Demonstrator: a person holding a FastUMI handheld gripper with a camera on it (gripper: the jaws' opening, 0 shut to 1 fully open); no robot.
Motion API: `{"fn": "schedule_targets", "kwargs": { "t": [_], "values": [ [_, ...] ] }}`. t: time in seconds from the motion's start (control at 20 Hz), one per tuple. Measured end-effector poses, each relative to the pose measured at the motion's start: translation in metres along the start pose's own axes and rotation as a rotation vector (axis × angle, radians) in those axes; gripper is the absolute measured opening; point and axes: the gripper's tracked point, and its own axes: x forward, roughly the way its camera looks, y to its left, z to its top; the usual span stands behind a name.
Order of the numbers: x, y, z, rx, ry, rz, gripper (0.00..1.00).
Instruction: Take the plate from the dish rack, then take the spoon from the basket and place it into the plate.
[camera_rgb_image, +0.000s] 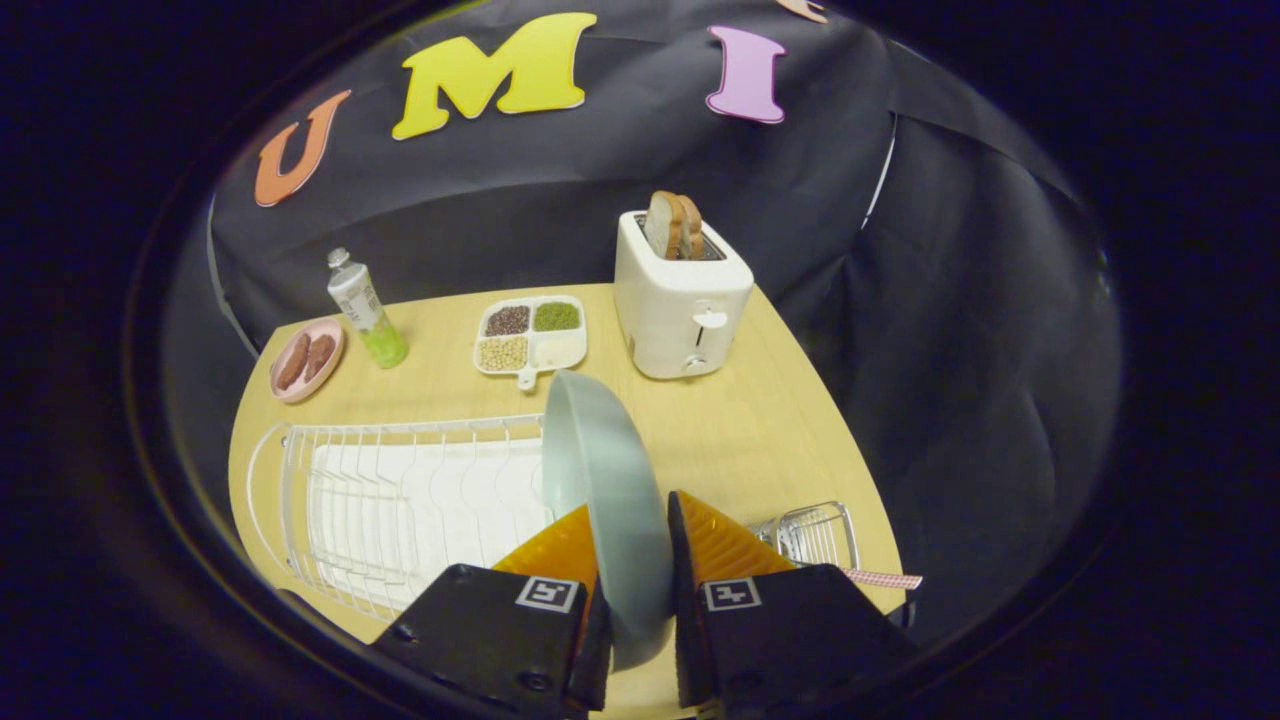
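A pale grey-green plate stands on edge between my fingers, and my gripper is shut on its rim. The plate is held above the right end of the white wire dish rack; whether it still touches the rack I cannot tell. Just right of my right finger sits a small wire basket on the wooden table. A checked spoon handle sticks out of the basket to the right; the spoon's bowl is hidden.
Beyond the plate stands a white toaster with bread slices. A divided tray of beans, a bottle and a pink dish with sausages line the table's back. Bare table lies between toaster and basket.
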Motion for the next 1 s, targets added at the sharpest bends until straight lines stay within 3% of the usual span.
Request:
{"fn": "schedule_targets", "kwargs": {
  "t": [0.2,0.55,1.0],
  "values": [
    [-0.003,-0.003,0.008,-0.056,-0.028,-0.053,0.31],
    [-0.031,-0.002,0.019,-0.082,-0.12,-0.053,0.3],
    [-0.097,0.032,-0.045,0.064,-0.154,0.257,0.3]
  ]
}}
